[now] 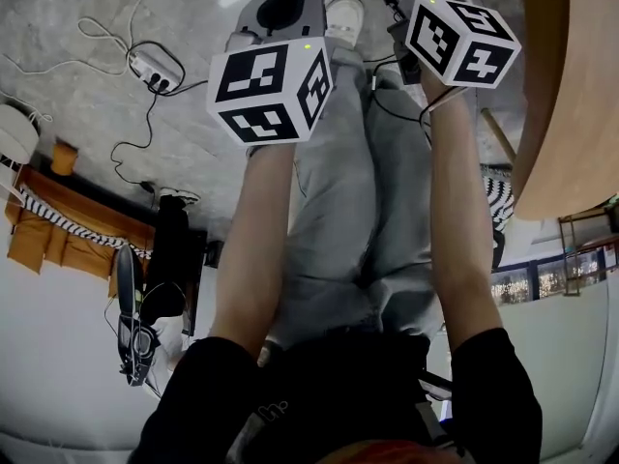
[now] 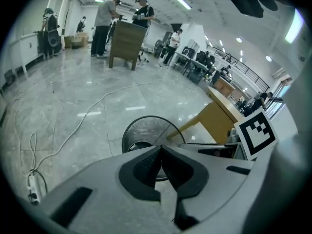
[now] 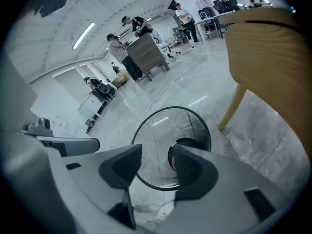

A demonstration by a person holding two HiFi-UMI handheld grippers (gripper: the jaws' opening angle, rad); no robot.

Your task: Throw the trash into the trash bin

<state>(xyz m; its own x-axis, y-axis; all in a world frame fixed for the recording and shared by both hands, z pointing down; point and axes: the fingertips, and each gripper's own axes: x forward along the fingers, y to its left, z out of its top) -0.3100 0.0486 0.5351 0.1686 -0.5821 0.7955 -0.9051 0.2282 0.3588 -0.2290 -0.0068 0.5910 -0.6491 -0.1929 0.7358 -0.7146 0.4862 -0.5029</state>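
The round black trash bin [image 3: 156,130] was fine wire mesh with a smooth metal rim. The pale grey, stone-look floor [image 2: 97,77] was polished and glossy, with bright reflections. The light wooden tabletop [image 3: 273,52] showed a smooth, matt grain. The left gripper [image 2: 160,147] and right gripper [image 3: 157,152] had matt grey plastic shells and finely textured black pads [image 2: 144,167]. The person's grey trousers [image 1: 358,182] were soft cloth.

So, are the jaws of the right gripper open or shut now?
Open: the right gripper has its dark jaws apart, with nothing between them; the black wire-mesh trash bin shows through the gap.
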